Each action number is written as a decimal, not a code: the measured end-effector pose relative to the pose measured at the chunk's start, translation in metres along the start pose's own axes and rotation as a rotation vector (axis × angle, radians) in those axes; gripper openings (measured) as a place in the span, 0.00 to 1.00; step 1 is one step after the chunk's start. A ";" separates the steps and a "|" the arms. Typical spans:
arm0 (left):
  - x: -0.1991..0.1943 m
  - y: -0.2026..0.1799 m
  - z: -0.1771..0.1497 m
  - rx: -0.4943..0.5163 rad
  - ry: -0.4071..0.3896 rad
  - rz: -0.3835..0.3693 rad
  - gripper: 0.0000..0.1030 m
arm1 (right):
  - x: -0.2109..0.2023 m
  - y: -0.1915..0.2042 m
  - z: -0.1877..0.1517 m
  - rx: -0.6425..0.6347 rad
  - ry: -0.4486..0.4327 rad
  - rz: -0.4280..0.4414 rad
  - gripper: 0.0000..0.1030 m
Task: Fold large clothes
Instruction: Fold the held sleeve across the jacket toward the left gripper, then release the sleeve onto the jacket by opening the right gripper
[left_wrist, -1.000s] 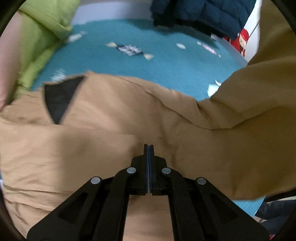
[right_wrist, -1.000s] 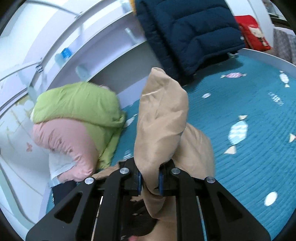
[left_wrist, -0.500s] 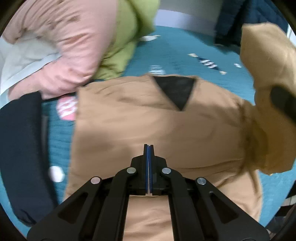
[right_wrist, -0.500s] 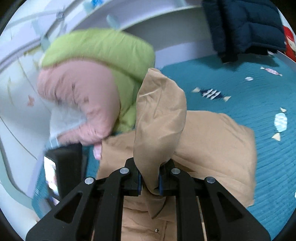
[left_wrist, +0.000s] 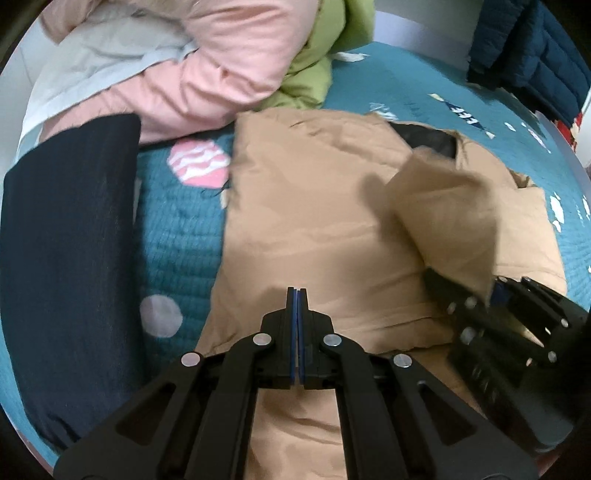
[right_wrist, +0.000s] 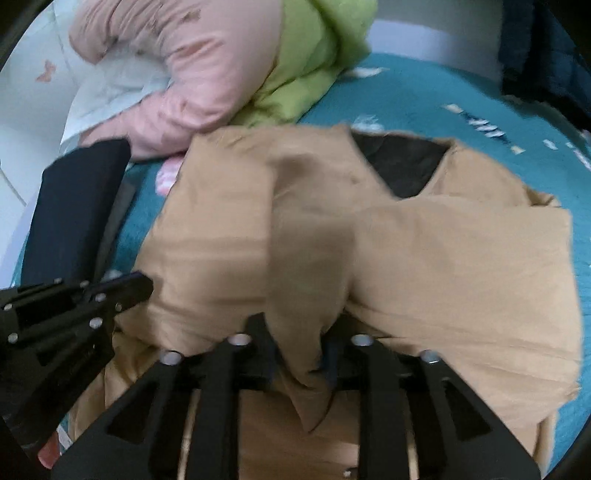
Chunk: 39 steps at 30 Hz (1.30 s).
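1. Bed (left_wrist: 177, 236): teal quilted cover, tan jacket (left_wrist: 314, 221) spread flat on it.
2. Left gripper (left_wrist: 297, 295): fingers pressed together, empty.
3. Right gripper (right_wrist: 299, 354): fingers pinching a jacket fold.
4. Pink and green coats (right_wrist: 229, 66) heaped beyond.

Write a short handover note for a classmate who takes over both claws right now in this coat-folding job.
Left claw: shut, empty, over the tan coat.
Right claw: shut on the coat's sleeve, which it holds across the coat's front.
The coat lies flat on the teal bedspread, collar away from you, beside a dark folded garment and a pink and green pile.
Done: the sleeve is brought over the body.
Left: release it, lay it flat, then fold the rest.
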<state>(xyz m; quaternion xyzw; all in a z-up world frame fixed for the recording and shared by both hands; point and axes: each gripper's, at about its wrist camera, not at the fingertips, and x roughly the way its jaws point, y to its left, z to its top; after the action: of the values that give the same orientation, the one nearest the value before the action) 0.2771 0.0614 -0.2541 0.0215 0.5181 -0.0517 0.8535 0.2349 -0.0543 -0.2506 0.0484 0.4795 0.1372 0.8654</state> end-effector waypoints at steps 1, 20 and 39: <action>0.002 0.003 -0.001 -0.010 0.004 0.001 0.01 | -0.005 0.002 -0.001 0.012 -0.024 0.048 0.51; -0.037 -0.040 0.020 -0.062 -0.109 -0.128 0.12 | -0.094 -0.066 0.016 0.183 -0.233 -0.027 0.21; 0.030 -0.067 -0.018 -0.076 -0.005 -0.143 0.02 | -0.069 -0.163 -0.052 0.294 -0.090 -0.212 0.00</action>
<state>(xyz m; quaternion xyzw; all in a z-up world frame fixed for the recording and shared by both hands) 0.2680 -0.0054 -0.2875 -0.0480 0.5177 -0.0927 0.8492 0.1872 -0.2329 -0.2573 0.1293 0.4576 -0.0287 0.8792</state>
